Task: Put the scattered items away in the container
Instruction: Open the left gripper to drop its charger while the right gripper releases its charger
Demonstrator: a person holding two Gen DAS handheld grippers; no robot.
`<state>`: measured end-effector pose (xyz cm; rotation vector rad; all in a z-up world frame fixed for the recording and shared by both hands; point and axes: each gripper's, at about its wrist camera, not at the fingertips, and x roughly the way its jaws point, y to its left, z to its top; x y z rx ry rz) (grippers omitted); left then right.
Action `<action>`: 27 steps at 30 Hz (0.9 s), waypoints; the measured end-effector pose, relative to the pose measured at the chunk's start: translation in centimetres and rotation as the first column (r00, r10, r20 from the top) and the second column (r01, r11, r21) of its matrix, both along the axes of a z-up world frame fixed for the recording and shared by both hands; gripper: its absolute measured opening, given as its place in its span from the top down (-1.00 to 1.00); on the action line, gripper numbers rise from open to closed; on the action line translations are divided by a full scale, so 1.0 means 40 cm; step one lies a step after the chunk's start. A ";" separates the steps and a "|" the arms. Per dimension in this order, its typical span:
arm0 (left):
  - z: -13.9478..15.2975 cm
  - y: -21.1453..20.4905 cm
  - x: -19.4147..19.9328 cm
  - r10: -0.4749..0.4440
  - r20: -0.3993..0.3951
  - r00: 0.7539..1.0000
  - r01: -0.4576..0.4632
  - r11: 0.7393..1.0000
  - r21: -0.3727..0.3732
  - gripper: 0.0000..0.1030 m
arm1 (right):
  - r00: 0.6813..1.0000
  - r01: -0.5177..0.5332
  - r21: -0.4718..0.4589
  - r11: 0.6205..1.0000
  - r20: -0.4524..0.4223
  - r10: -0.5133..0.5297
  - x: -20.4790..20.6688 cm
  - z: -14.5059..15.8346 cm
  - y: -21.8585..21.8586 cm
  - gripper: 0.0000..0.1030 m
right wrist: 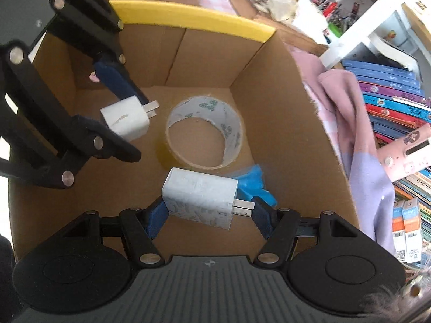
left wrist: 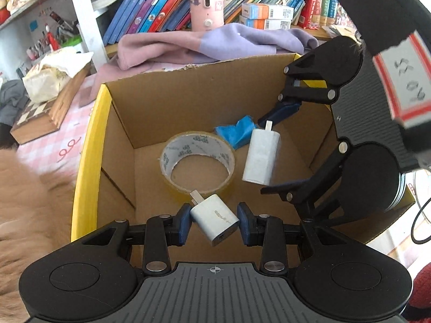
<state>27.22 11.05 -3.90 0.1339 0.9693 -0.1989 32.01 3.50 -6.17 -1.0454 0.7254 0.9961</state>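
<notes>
An open cardboard box with a yellow-taped rim holds a roll of clear tape and a crumpled blue piece on its floor. My left gripper hangs over the box's near side, shut on a small white charger whose prongs point toward the tape. My right gripper is inside the box too, shut endwise on a larger white charger, with one pad on its base and the other on its prongs. It hovers beside the tape roll and above the blue piece.
A pink and lilac cloth lies behind the box, below a shelf of books and a pink device. A wooden chess box with tissue on it sits to the left. Tan fur fills the left edge.
</notes>
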 end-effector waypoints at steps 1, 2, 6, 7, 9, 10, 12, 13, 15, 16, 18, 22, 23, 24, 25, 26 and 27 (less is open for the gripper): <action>0.000 0.003 0.001 0.002 0.000 1.000 -0.002 1.000 -0.003 0.32 | 1.000 -0.003 -0.004 1.000 0.003 0.003 -0.001 0.000 0.001 -0.25; 0.000 0.005 0.001 0.006 0.002 1.000 -0.006 1.000 -0.003 0.32 | 1.000 -0.002 -0.005 1.000 0.003 0.002 -0.001 -0.001 0.001 -0.25; 0.002 0.008 -0.005 0.021 0.022 1.000 -0.021 1.000 0.005 0.27 | 1.000 0.019 0.007 1.000 0.013 -0.020 0.001 0.001 0.000 -0.25; 0.003 0.009 -0.006 0.028 0.030 0.999 -0.028 1.000 0.004 0.27 | 0.999 0.026 0.012 1.000 0.021 -0.027 0.000 0.001 -0.001 -0.22; 0.005 0.015 -0.008 0.053 0.039 0.998 -0.053 0.999 -0.005 0.27 | 0.998 0.036 0.029 0.999 0.043 -0.037 -0.001 0.006 -0.003 -0.26; 0.006 0.018 -0.008 0.066 0.039 0.997 -0.065 0.998 -0.013 0.21 | 0.998 0.038 0.043 0.998 0.042 -0.040 -0.002 0.012 -0.005 -0.29; 0.016 0.021 -0.015 0.085 0.054 0.995 -0.084 0.996 -0.021 -0.04 | 0.998 0.047 0.072 0.996 0.032 -0.049 -0.001 0.030 -0.010 -0.41; 0.024 0.021 -0.022 0.089 0.070 0.994 -0.087 0.996 -0.023 -0.13 | 0.998 0.051 0.088 0.995 0.031 -0.054 -0.002 0.041 -0.013 -0.45; 0.043 0.017 -0.037 0.080 0.103 0.991 -0.078 0.997 -0.023 -0.19 | 0.998 0.061 0.122 0.991 0.024 -0.065 -0.003 0.065 -0.021 -0.46; 0.051 0.015 -0.045 0.075 0.120 0.990 -0.073 0.997 -0.018 -0.24 | 0.997 0.072 0.141 0.987 0.019 -0.075 -0.004 0.077 -0.027 -0.46; 0.067 0.009 -0.062 0.072 0.155 0.985 -0.073 0.997 -0.001 -0.26 | 0.994 0.100 0.182 0.978 0.012 -0.104 -0.009 0.100 -0.039 -0.46; 0.097 -0.002 -0.096 0.086 0.204 0.975 -0.087 0.996 -0.005 -0.29 | 0.985 0.164 0.269 0.949 0.013 -0.174 -0.033 0.141 -0.067 -0.46; 0.106 -0.003 -0.106 0.093 0.214 0.972 -0.092 0.996 -0.011 -0.29 | 0.981 0.180 0.294 0.939 0.016 -0.193 -0.042 0.154 -0.077 -0.46; 0.115 -0.003 -0.116 0.099 0.227 0.969 -0.098 0.995 -0.017 -0.30 | 0.977 0.198 0.318 0.927 0.016 -0.213 -0.050 0.166 -0.087 -0.46; 0.125 -0.004 -0.128 0.106 0.241 0.965 -0.103 0.994 -0.022 -0.34 | 0.972 0.217 0.344 0.913 0.012 -0.236 -0.058 0.179 -0.097 -0.46; 0.134 -0.006 -0.139 0.110 0.255 0.960 -0.107 0.994 -0.027 -0.38 | 0.966 0.238 0.371 0.898 0.006 -0.258 -0.067 0.192 -0.108 -0.46; 0.144 -0.008 -0.151 0.114 0.271 0.956 -0.110 0.993 -0.032 -0.44 | 0.960 0.256 0.395 0.882 0.003 -0.280 -0.077 0.205 -0.119 -0.46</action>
